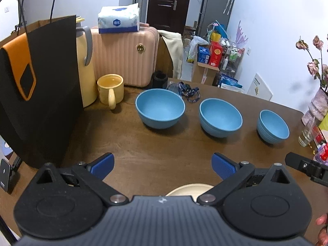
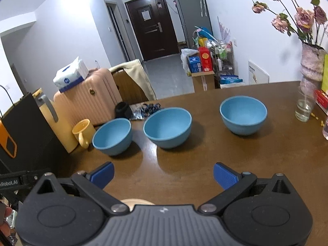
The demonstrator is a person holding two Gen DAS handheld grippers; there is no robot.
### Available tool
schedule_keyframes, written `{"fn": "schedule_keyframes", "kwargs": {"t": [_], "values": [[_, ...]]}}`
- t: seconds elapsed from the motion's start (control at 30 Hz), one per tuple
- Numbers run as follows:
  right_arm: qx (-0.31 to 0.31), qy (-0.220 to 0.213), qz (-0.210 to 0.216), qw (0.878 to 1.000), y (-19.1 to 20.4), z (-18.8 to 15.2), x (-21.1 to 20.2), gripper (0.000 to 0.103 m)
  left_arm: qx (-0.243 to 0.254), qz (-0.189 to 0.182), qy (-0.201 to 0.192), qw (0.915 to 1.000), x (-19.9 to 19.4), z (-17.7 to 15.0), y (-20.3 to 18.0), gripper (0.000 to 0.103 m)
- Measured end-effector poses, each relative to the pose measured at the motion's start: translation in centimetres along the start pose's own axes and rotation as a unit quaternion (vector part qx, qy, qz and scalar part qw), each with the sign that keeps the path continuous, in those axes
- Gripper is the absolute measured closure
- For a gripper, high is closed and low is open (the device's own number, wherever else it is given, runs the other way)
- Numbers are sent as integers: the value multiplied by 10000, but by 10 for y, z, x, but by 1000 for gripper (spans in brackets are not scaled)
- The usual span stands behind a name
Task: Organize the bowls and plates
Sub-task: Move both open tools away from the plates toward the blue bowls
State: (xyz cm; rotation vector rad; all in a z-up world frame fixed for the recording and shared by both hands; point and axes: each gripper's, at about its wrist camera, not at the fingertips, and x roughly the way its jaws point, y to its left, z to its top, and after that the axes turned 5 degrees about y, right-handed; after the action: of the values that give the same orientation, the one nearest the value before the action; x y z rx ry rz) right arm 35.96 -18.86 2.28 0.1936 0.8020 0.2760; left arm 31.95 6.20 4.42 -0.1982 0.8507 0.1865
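Left wrist view: left hand-held gripper (image 1: 163, 167) fingers spread wide, nothing between them, above the brown surface (image 1: 143, 143).
Bowls: three blue bowls in a row ahead of it, upright, apart from each other: left bowl (image 1: 160, 108), middle bowl (image 1: 220, 117), right bowl (image 1: 273, 126).
Plate: cream plate (image 1: 189, 189) just below the fingers, mostly hidden.
Right wrist view: right hand-held gripper (image 2: 163, 176) likewise spread, empty; middle bowl (image 2: 167, 127) straight ahead.
Mug: yellow mug (image 1: 110, 90) beyond-left.
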Motion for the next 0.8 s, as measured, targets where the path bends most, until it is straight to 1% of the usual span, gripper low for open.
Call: {"fn": "schedule_keyframes", "kwargs": {"t": [0.17,0.33,0.6,0.8], "values": [[-35,-24,114,9999,-2,17,9,0,-13,85,-77,9999,5,13,-12,0],[-67,46,205,9998,-3,26,19,0,-37,133,-134,9998,6,22,-19,0],[-160,97,232,9996,9,37,32,0,-122,105,-170,9997,9,34,-17,0],[-106,106,187,9997,21,45,41,0,-42,35,-164,9999,18,47,-13,0]]}}
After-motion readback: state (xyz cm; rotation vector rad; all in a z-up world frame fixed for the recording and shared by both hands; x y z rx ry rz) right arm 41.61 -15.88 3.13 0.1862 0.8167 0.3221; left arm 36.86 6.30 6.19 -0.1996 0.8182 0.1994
